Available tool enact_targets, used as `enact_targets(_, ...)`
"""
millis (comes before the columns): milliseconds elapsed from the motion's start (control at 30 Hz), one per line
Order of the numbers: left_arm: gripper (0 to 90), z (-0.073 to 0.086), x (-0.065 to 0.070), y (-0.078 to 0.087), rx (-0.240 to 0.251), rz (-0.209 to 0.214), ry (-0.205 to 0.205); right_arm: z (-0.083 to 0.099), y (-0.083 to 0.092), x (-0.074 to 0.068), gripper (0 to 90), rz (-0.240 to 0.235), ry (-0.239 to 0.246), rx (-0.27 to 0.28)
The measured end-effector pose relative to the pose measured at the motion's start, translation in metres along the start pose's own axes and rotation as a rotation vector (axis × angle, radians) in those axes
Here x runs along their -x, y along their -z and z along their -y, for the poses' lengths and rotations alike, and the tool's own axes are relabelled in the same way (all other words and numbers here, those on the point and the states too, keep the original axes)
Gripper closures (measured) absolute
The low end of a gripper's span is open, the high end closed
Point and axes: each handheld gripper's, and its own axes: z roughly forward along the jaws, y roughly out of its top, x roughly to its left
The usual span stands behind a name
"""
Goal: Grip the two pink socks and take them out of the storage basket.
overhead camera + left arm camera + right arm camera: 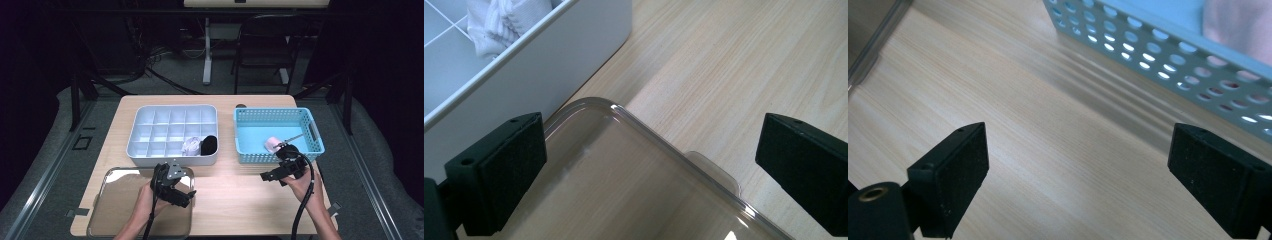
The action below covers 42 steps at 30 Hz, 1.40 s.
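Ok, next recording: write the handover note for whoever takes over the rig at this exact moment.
Left gripper: open, holding nothing, above the right corner of the clear lid lying flat at the table's near left.
Right gripper: open, holding nothing, over bare table just in front of the blue basket.
Done: a white sock roll and a black sock roll sit in front-row cells of the white divider box.
Left: a pink roll lies in the basket; the other cells are empty and the lid is off.

Pink roll (1243, 25) cut off, blurred
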Motion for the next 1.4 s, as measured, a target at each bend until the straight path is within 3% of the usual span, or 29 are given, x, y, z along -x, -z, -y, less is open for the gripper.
enact_targets(233,0.2,0.001,-0.001,0.0,-0.009,0.008,0.004,-0.011,0.019,0.008,9.8,0.002,-0.016,0.052)
enact_targets(500,0.2,0.001,0.0,-0.002,-0.015,0.014,0.001,-0.029,0.028,0.028,10.9,0.019,-0.04,0.055)
enact_targets(900,0.2,0.002,0.0,-0.004,-0.024,0.028,0.0,-0.063,0.029,0.055,13.2,0.042,-0.078,-0.027)
enact_targets(1233,0.2,0.002,0.001,-0.006,-0.03,0.037,-0.002,-0.085,0.015,0.075,27.2,0.063,-0.096,-0.073)
enact_targets(1400,0.2,0.0,0.003,-0.007,-0.032,0.043,-0.006,-0.091,0.004,0.082,31.9,0.1,-0.099,-0.087)
